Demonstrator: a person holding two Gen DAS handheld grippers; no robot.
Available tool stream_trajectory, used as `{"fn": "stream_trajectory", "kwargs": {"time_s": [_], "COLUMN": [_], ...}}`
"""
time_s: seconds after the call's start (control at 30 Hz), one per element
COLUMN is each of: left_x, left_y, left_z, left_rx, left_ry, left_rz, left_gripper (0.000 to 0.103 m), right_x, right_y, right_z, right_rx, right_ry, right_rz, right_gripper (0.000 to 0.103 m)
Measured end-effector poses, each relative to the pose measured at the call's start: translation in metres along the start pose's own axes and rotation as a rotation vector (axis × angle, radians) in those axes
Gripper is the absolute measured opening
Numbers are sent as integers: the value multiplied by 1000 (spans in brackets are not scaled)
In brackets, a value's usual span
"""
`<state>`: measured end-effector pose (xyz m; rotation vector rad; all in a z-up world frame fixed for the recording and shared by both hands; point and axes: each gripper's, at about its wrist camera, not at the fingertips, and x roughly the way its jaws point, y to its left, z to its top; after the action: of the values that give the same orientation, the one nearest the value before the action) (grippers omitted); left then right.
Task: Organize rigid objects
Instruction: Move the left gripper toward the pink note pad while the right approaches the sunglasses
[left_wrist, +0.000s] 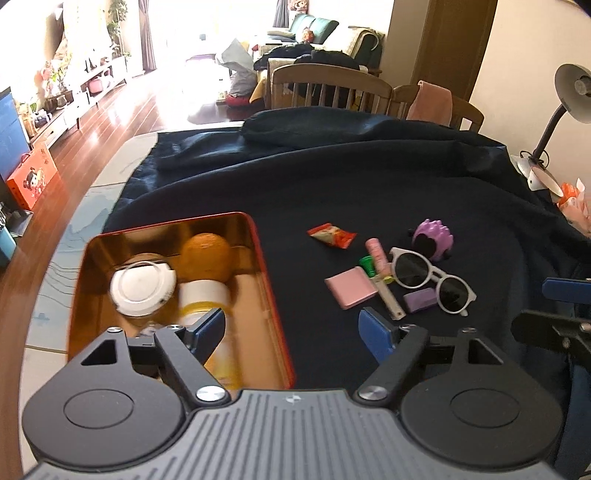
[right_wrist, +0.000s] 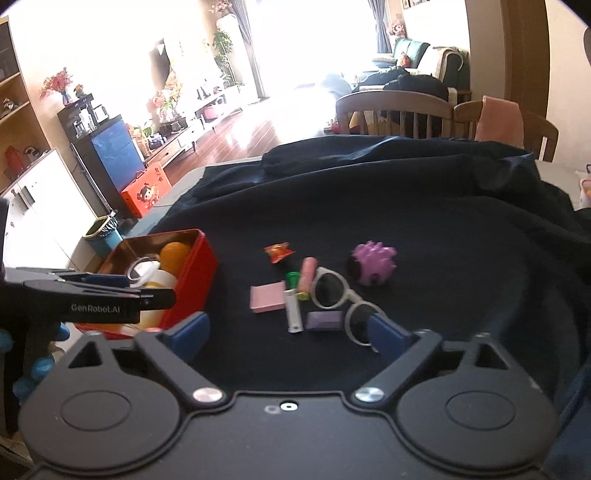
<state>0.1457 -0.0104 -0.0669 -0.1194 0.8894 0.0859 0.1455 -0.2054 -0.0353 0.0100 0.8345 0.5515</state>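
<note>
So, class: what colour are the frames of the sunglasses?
White; the sunglasses show best in the left wrist view.

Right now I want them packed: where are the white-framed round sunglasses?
The white-framed round sunglasses lie on the dark cloth, right of the red tin, beside the purple spiky toy.

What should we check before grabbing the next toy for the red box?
1. Right gripper open and empty: ok.
2. Left gripper open and empty: ok.
3. Red box has room: cannot tell; an orange, a white lid and a yellow bottle already fill much of it.
4. White sunglasses free to lift: ok, nothing lies on them.
5. White stick free: not ok, it touches the pink block.
</note>
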Motion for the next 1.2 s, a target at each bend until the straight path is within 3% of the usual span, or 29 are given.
{"fn": "stream_trajectory", "kwargs": {"time_s": [0.4,0.57,0.93,1.2], "left_x": [39,64,107,124], "left_y": [-48,-66,-79,-81], "left_z": [13,18,16,17], "left_rx": [2,46,46,29], "left_ry": [41,54,106,135], "left_rz": [26,85,182,192], "left_gripper": [79,79,79,79], "right_x": [17,28,47,60], "right_y": [-44,-53,-62,-69], "right_z": [-12,-16,-16,-17], "right_rx": [-104,-168,-255,-284], "right_ry": [45,71,115,138], "right_rz": [-31,-26,7,20], "right_gripper": [103,103,103,100]}}
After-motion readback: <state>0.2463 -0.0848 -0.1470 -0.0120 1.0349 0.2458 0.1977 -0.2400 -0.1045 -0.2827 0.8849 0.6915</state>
